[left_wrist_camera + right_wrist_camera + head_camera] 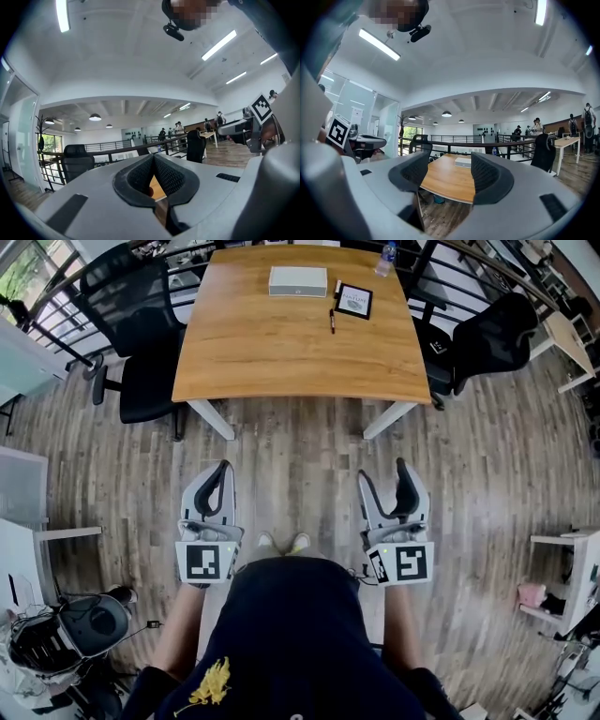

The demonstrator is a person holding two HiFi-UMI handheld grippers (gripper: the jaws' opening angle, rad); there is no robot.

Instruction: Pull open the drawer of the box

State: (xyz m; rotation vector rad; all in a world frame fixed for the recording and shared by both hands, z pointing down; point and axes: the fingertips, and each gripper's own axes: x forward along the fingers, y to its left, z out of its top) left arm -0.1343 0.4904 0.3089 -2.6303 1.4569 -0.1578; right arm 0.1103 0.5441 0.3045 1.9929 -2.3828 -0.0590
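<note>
The white box (298,280) lies flat at the far side of a wooden table (281,352); no drawer front shows from here. Both grippers hang over the wood floor, short of the table's near edge and well away from the box. My left gripper (223,468) is shut, its tips meeting with nothing between them (153,157). My right gripper (384,472) is open and empty (450,164). Through its gap I see the table (440,180) and the box (463,162) far ahead. A sliver of the table (157,188) shows below the left jaws.
A dark tablet (354,300), a pen (332,321) and a bottle (385,257) lie near the box. Black office chairs stand at the table's left (141,343) and right (487,338). A black railing (487,145) runs behind. White furniture (23,498) stands at the left.
</note>
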